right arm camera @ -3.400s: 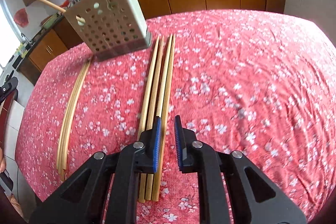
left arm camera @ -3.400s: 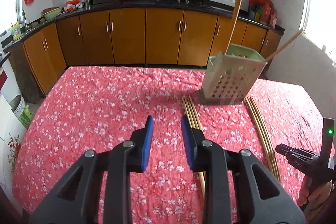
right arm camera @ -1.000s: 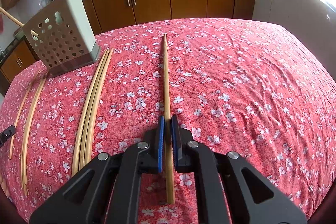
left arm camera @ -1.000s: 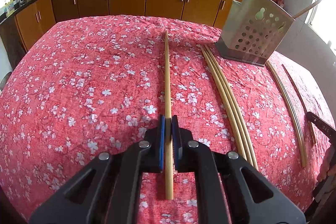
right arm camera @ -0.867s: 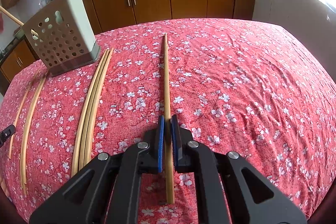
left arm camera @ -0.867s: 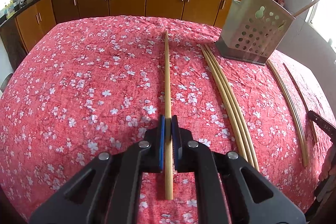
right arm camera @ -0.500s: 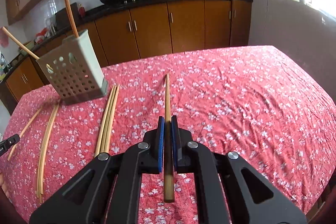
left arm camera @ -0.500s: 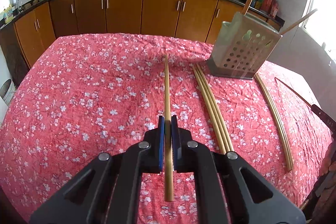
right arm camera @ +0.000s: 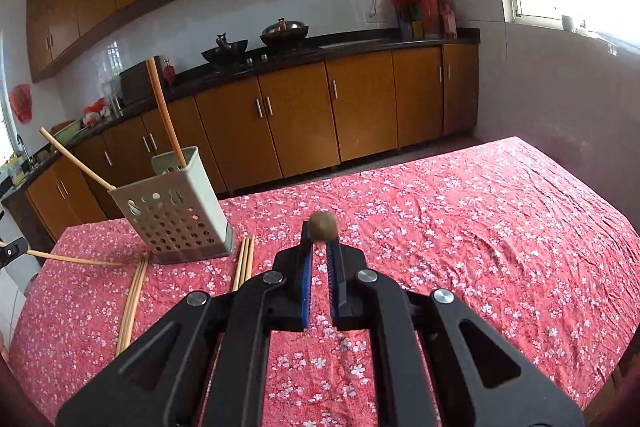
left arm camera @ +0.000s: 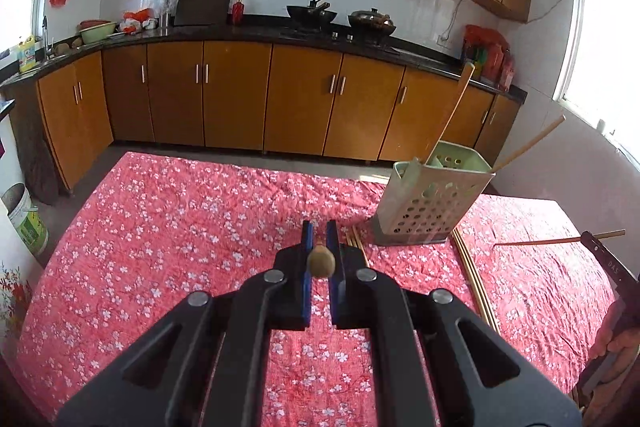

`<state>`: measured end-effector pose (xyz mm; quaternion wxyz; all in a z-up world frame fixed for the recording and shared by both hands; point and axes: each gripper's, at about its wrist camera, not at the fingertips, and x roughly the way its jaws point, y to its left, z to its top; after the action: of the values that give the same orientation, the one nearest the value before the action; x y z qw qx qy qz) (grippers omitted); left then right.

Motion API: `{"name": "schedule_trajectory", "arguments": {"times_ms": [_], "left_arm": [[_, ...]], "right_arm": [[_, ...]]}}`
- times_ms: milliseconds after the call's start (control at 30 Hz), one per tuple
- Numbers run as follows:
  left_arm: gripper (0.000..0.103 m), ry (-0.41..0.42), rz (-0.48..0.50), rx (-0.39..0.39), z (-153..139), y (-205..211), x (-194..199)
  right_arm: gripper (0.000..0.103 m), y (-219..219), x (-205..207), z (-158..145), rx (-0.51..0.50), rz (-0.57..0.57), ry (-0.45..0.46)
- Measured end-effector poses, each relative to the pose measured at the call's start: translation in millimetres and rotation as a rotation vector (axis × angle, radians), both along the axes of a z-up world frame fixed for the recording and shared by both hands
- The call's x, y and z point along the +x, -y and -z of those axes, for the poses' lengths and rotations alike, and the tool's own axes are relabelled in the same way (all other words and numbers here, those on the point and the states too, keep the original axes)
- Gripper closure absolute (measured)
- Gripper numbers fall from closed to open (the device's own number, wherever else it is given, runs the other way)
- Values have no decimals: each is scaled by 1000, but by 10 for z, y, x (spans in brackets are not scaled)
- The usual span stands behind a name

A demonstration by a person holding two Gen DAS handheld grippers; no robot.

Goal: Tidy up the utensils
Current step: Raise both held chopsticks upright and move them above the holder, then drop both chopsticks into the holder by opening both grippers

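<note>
- Bamboo chopstick (right arm camera: 323, 225) is pointing end-on, clamped in the right hand-held gripper (right arm camera: 319, 259).
- Left hand-held gripper (left arm camera: 319, 247) is gripping another chopstick (left arm camera: 320, 262).
- Perforated holder (right arm camera: 176, 211) is standing forward-left of the right one, nearer the left.

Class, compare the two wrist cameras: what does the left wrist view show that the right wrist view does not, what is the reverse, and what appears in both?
Left wrist only: a white bucket on the floor, the person's hand, and the left hand-held gripper close up, shut on a chopstick seen end-on.
Right wrist only: the right hand-held gripper close up, shut on a second chopstick.
Both: the perforated utensil holder with standing chopsticks in it, and loose chopsticks on the floral tablecloth.
</note>
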<state>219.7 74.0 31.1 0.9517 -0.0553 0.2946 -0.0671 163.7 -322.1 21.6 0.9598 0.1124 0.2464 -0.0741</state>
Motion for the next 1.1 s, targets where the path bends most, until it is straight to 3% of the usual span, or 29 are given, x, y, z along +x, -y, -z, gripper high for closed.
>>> {"name": "schedule_trajectory", "arguments": {"times_ms": [300,667,900,1100], "left_arm": [[95,56,28,-5,-330,17,31],[96,167,163,-79,-944,380,-87],[96,274,150,-103,-1361,689,72],[96,351,83,-102,-1500,850,345]], "right_arm": [[96,-87,52,-284,31,-46,37],[96,-386,3,-1036,172,-280,154],[96,-553,148,-1386,117,-298,226],[96,-661,492,-1384,54,-285,170]]}}
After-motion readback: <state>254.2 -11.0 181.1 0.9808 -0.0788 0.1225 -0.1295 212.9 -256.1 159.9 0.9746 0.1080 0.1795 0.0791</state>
